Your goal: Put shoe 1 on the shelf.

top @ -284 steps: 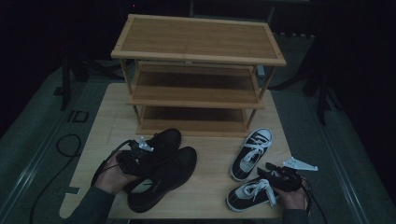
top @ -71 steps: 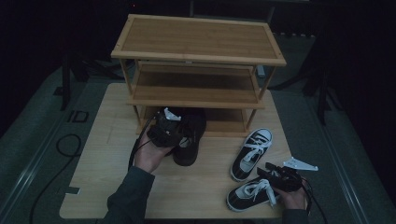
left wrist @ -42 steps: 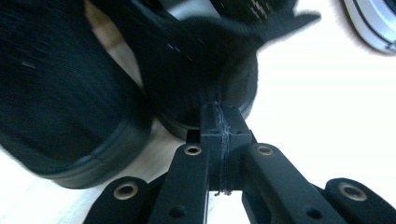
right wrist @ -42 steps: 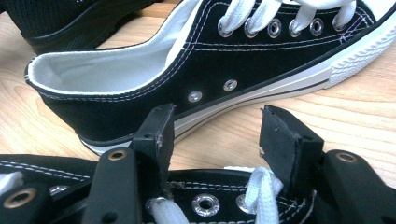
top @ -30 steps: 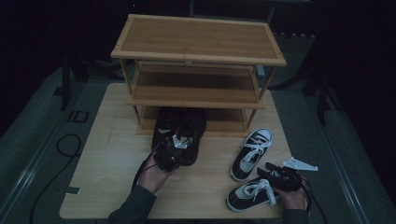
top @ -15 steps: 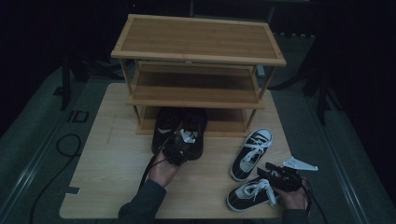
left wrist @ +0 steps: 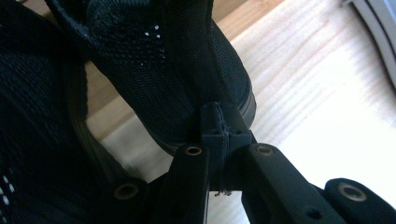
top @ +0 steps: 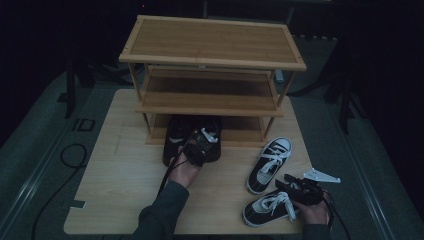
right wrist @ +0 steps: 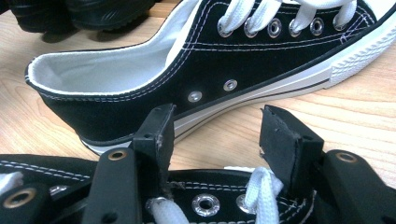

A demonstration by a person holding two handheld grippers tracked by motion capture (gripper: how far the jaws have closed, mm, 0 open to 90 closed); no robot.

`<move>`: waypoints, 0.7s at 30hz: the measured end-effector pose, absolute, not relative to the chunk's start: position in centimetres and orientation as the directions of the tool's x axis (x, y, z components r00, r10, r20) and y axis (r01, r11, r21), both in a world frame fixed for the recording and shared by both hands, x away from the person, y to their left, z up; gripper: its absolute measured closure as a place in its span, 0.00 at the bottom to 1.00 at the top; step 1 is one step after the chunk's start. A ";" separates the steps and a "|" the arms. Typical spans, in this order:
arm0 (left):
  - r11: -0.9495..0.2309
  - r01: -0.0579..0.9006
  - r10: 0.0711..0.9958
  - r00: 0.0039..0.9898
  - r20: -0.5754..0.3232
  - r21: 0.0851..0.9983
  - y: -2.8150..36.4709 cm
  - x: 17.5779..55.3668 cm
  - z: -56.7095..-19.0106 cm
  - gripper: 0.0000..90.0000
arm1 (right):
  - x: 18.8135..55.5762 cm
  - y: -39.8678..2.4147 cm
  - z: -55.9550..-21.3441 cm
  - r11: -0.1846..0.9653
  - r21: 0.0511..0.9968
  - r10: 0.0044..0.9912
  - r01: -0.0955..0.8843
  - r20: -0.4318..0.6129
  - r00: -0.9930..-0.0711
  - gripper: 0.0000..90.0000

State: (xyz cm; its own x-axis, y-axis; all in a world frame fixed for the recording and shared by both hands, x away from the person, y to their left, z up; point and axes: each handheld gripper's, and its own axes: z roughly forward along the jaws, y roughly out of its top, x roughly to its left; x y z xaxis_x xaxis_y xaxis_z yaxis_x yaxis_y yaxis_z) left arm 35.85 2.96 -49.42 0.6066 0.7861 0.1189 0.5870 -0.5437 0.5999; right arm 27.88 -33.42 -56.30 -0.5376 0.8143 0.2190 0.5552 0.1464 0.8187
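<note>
So there's a wooden shoe rack (top: 212, 55) with 3 shelves sitting at the far end of a light wood table (top: 125, 190). A pair of black mesh shoes (top: 192, 137) is parked at the front of the bottom shelf, toes tucked under and heels sticking out over the table.

The left gripper (top: 201, 147) is right at the heels of that pair, with the person's left hand (top: 184, 170) behind it and a dark green sleeve (top: 160, 215) coming up from the bottom edge. In the left gripper view the 2 jaws are pressed together with no gap between the tips, and those tips sit right against the heel of a black mesh shoe (left wrist: 187, 70). I can't tell if any fabric is actually caught between them or if they're just touching it. That shoe's sole edge hangs over the table, with the rack's bottom board behind it.

Over on the right side of the table there are 2 black-and-white canvas sneakers with white laces. The far sneaker (top: 269, 157) points toward the rack, and the near sneaker (top: 267, 207) lies just beside it, closer to the table's front edge. The right gripper (top: 302, 190) hovers over the near one, its jaws spread wide apart and holding nothing. In the right gripper view the near sneaker's (right wrist: 205, 200) laces and eyelets sit right under the open jaws, and the far sneaker (right wrist: 210, 70) lies across just beyond them.
</note>
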 end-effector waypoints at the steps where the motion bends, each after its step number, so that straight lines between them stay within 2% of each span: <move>1: -0.544 0.587 0.786 0.607 0.119 0.600 3.0 35.9 -49.4 1.00 | 27.9 -33.4 -56.3 0.147 0.819 0.814 0.555 0.218 -0.538 0.50; 8: -0.530 0.613 0.809 0.573 0.133 0.586 2.6 38.0 -49.3 1.00 | 27.9 -33.4 -56.3 0.147 0.818 0.814 0.556 0.219 -0.538 0.50; 21: -0.495 0.642 0.840 0.525 0.135 0.585 2.7 39.6 -49.4 1.00 | 27.9 -33.4 -56.3 0.150 0.819 0.813 0.554 0.217 -0.541 0.50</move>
State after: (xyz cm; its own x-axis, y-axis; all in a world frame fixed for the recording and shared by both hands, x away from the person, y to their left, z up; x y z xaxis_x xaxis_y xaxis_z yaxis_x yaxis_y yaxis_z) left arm 39.62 2.75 -49.37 0.5254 0.8401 0.1348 0.6421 -0.4954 0.5850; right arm 27.91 -33.44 -56.30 -0.5406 0.8128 0.2171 0.5540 0.1496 0.8190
